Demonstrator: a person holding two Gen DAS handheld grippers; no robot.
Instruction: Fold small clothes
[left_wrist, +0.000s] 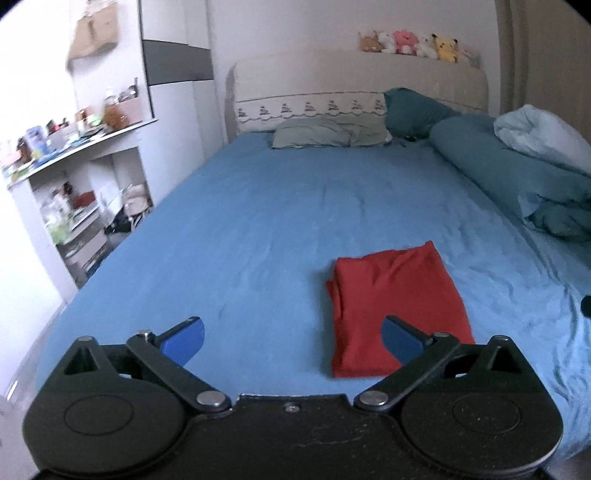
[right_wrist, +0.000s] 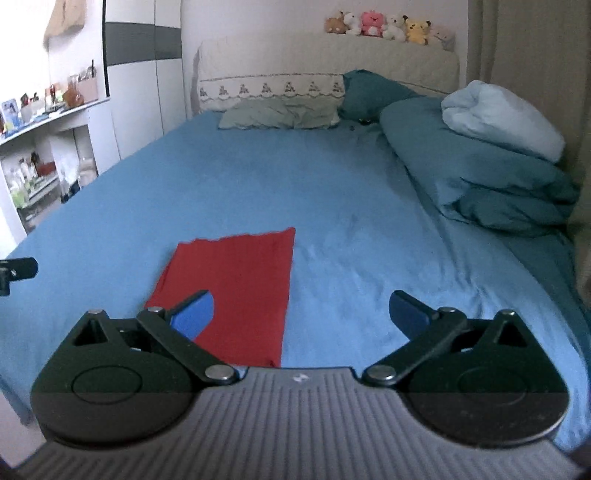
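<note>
Red garment (left_wrist: 399, 310) folded into a rectangle, flat on blue bedsheet (left_wrist: 258, 229). Left gripper (left_wrist: 293, 338): 2 fingers spread wide, holding nothing; garment ahead, behind its right fingertip. Right gripper (right_wrist: 303, 314): fingers spread, holding nothing; garment behind its left fingertip. Neither visibly touches cloth.
</note>
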